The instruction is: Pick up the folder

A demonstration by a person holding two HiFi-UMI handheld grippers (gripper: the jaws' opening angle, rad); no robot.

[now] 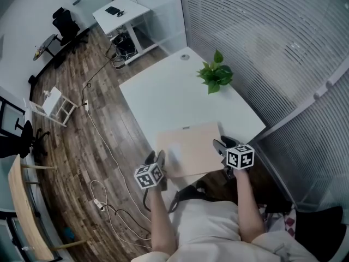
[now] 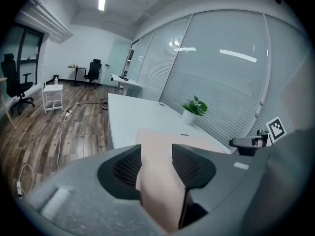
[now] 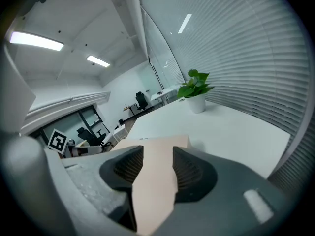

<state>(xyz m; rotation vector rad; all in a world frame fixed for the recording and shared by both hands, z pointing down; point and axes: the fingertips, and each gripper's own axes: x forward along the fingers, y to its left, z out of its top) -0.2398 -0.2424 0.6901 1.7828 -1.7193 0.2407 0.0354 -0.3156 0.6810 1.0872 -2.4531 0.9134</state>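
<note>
Both tools straddle the near edge of the folder [image 1: 193, 149] on the table [image 1: 163, 89]. Your left gripper [image 1: 156, 160] and right gripper [image 1: 220, 144] stand half-open, not clamped. By the look of it, gripping and lifting remain for you.

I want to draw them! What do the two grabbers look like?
The left gripper and right gripper are grey, each with two dark ribbed pads and a white cube printed with black square markers. The person wears a light top.
</note>
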